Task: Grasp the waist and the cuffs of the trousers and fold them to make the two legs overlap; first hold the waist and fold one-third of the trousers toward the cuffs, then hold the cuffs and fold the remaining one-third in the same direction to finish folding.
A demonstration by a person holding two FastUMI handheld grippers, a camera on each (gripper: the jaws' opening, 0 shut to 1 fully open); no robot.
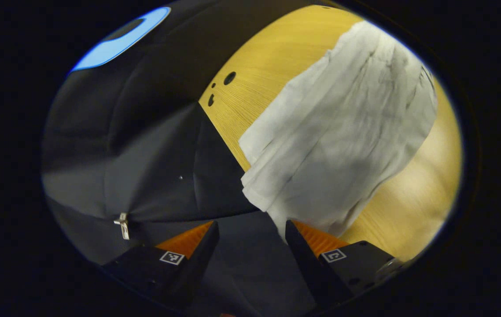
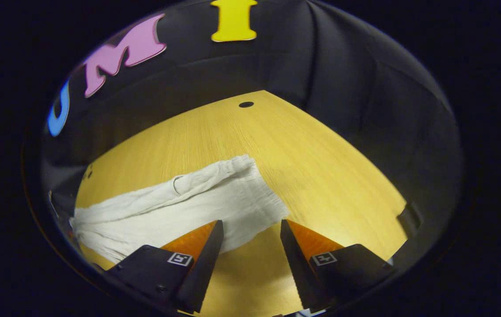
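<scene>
1. Nearest in the right gripper view: the right claw [image 2: 250, 233] is spread wide with nothing between its fingers, hovering over the yellow wood-grain tabletop [image 2: 321, 167].
2. Just past its fingertips lie the off-white crinkly cotton trousers [image 2: 180, 211], flat on the tabletop. The gathered end, which looks like the waist to me, sits right ahead of the claw, a bit toward its left finger. The long axis runs off to the left of this view, so the right claw is the one placed for the waist.
3. In the left gripper view, the left claw [image 1: 252, 233] is also spread and holding nothing. It sits near the tabletop's edge, with the black cloth booth wall [image 1: 153, 145] on its left.
4. The trousers [image 1: 343, 127] start right by its right finger and stretch away up the view. It's blurry, so I can't swear this end is the cuffs, but I'd guess so.
5. No containers anywhere, just cloth on wood.
6. My read: nothing folded or grabbed yet, both claws lined up on opposite ends.
</scene>
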